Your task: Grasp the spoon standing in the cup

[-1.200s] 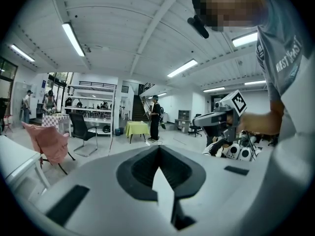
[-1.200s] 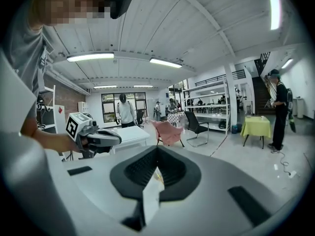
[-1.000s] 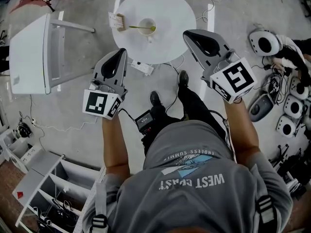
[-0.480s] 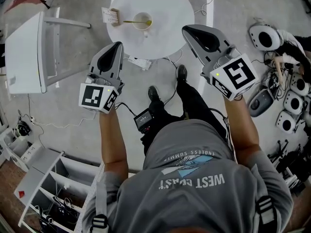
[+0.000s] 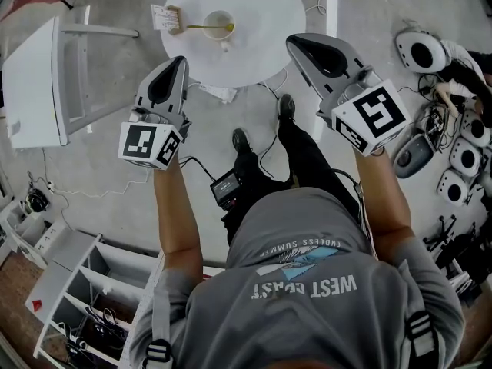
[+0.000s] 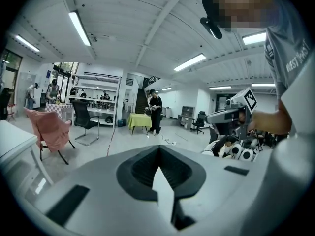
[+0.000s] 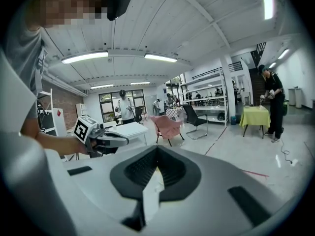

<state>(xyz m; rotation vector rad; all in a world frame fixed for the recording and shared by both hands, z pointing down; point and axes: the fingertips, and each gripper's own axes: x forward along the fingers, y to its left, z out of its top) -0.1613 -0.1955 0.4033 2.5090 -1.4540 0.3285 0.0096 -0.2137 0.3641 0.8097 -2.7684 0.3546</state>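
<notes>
A white cup [image 5: 219, 24] stands on the round white table [image 5: 254, 14] at the top of the head view. A spoon [image 5: 201, 28] with a golden handle sticks out of the cup to the left. My left gripper [image 5: 177, 60] hangs over the floor just short of the table's near left edge, jaws shut and empty. My right gripper [image 5: 294, 43] hovers by the table's near right edge, also shut on nothing. Both gripper views look out across the room, at the left gripper's [image 6: 158, 150] and right gripper's [image 7: 156, 150] own closed jaws. Neither view shows the cup.
A small card or packet [image 5: 165, 17] lies left of the cup. A white chair [image 5: 34, 83] stands at the left and a white shelf unit [image 5: 69, 298] at the lower left. Round white devices [image 5: 453, 160] and cables litter the floor at the right. A power strip [image 5: 223, 93] lies under the table.
The table and cup have slid toward the top of the head view. My left gripper has drifted left and up; the right one barely shifted. Both jaws stay shut.
</notes>
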